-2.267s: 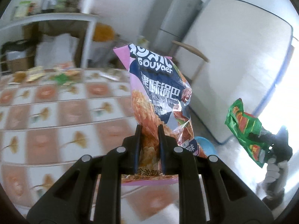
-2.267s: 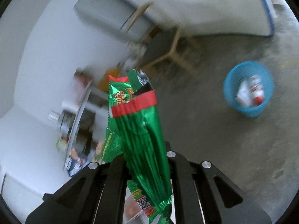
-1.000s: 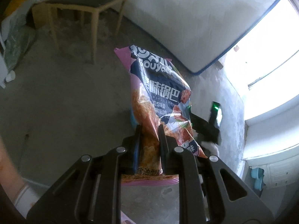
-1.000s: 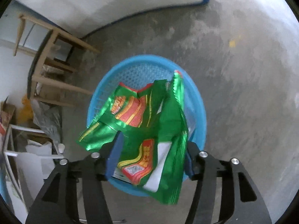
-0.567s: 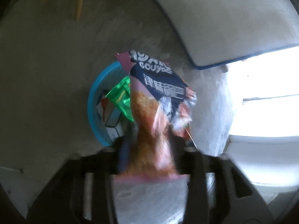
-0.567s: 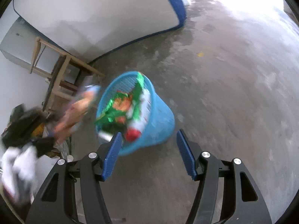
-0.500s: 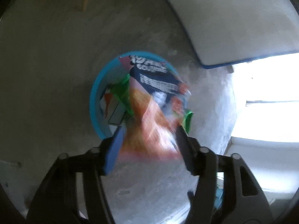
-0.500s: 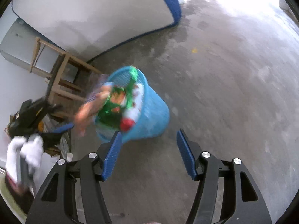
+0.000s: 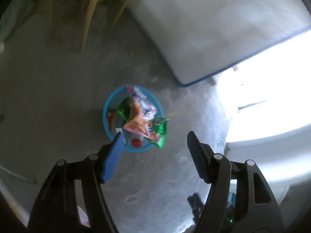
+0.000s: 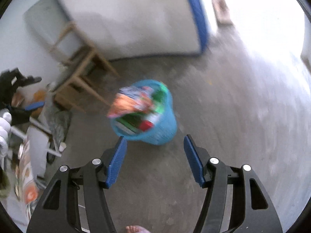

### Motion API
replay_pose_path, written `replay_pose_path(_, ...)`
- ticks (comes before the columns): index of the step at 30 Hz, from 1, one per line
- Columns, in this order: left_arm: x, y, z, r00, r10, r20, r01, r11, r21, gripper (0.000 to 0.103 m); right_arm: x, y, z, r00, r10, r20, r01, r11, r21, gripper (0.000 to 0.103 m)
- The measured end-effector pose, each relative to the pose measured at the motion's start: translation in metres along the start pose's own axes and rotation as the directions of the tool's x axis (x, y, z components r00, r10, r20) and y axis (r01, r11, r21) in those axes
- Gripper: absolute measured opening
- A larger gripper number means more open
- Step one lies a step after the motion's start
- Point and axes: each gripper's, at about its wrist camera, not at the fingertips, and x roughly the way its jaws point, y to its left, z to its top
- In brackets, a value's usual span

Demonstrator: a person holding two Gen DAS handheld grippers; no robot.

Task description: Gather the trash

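The left gripper point(image 9: 155, 141) hangs wide apart and empty above the blue bin point(image 9: 106, 116), where an orange snack bag point(image 9: 139, 119) lies over a green wrapper point(image 9: 160, 134) on the heap.

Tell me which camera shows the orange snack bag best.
Left wrist view: it looks almost straight down into the blue basket, so the orange snack bag shows fairly sharp on top of the trash. The right wrist view sees it from the side, motion-blurred, over the basket's rim.

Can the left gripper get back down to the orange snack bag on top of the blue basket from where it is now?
Probably yes. The left gripper is open and empty, above the blue basket, and the orange snack bag lies uppermost on the heap, beside the green wrapper. Nothing stands between them.
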Motion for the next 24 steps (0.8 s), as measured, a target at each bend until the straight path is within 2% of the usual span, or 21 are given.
replay_pose_path(1,-0.032,-0.006,-0.014,1.000,-0.012,0.022,0.011,0.999,0.038,0.063,-0.008,0.013,0.002,1.000,0.013,0.021,-0.012,0.999,-0.037,0.060)
replay_pose_path(3,-0.074,-0.011,-0.035,0.998,-0.030,0.061,0.023,0.994,0.103,0.067,-0.038,0.054,0.002,0.995,0.045,0.089,-0.031,0.987,-0.159,0.068)
replay_pose_path(5,-0.127,-0.012,-0.070,0.989,0.011,0.150,-0.039,0.982,0.185,0.074,-0.067,0.087,-0.004,0.983,0.104,0.150,-0.062,0.963,-0.261,0.079)
replay_pose_path(7,-0.172,-0.010,-0.108,0.958,0.083,0.274,-0.149,0.961,0.232,0.083,-0.090,0.116,-0.015,0.970,0.164,0.179,-0.093,0.933,-0.349,0.095)
replay_pose_path(9,-0.214,0.002,-0.154,0.907,0.165,0.387,-0.262,0.941,0.214,0.088,-0.108,0.141,-0.028,0.959,0.212,0.189,-0.117,0.902,-0.416,0.096)
replay_pose_path(10,-0.229,0.010,-0.173,0.887,0.199,0.418,-0.297,0.937,0.185,0.090,-0.118,0.153,-0.037,0.955,0.233,0.184,-0.129,0.884,-0.449,0.096)
replay_pose_path(11,-0.247,0.022,-0.199,0.858,0.253,0.447,-0.343,0.930,0.132,0.091,-0.127,0.163,-0.046,0.950,0.257,0.176,-0.145,0.866,-0.479,0.096)
replay_pose_path(12,-0.259,0.030,-0.216,0.836,0.294,0.464,-0.373,0.924,0.087,0.092,-0.134,0.170,-0.053,0.945,0.277,0.172,-0.158,0.852,-0.500,0.096)
replay_pose_path(13,-0.273,0.042,-0.241,0.803,0.354,0.480,-0.410,0.912,0.014,0.092,-0.146,0.180,-0.063,0.937,0.306,0.169,-0.177,0.833,-0.524,0.096)
replay_pose_path(16,-0.302,0.066,-0.285,0.735,0.466,0.492,-0.465,0.875,-0.134,0.094,-0.168,0.199,-0.085,0.923,0.356,0.148,-0.213,0.790,-0.575,0.096)
replay_pose_path(17,-0.311,0.072,-0.303,0.697,0.516,0.499,-0.492,0.849,-0.190,0.094,-0.173,0.208,-0.095,0.921,0.368,0.126,-0.226,0.769,-0.598,0.096)
replay_pose_path(18,-0.318,0.077,-0.314,0.670,0.543,0.505,-0.507,0.833,-0.223,0.094,-0.178,0.216,-0.102,0.922,0.371,0.107,-0.229,0.748,-0.623,0.096)
replay_pose_path(20,-0.328,0.084,-0.336,0.600,0.604,0.524,-0.540,0.789,-0.292,0.094,-0.184,0.232,-0.117,0.921,0.384,0.058,-0.249,0.699,-0.671,0.096)
replay_pose_path(22,-0.329,0.088,-0.350,0.580,0.623,0.524,-0.556,0.773,-0.305,0.094,-0.191,0.244,-0.129,0.926,0.376,0.033,-0.246,0.666,-0.704,0.096)
replay_pose_path(24,-0.328,0.092,-0.361,0.572,0.642,0.511,-0.590,0.755,-0.287,0.094,-0.196,0.254,-0.142,0.932,0.361,0.027,-0.225,0.637,-0.737,0.096)
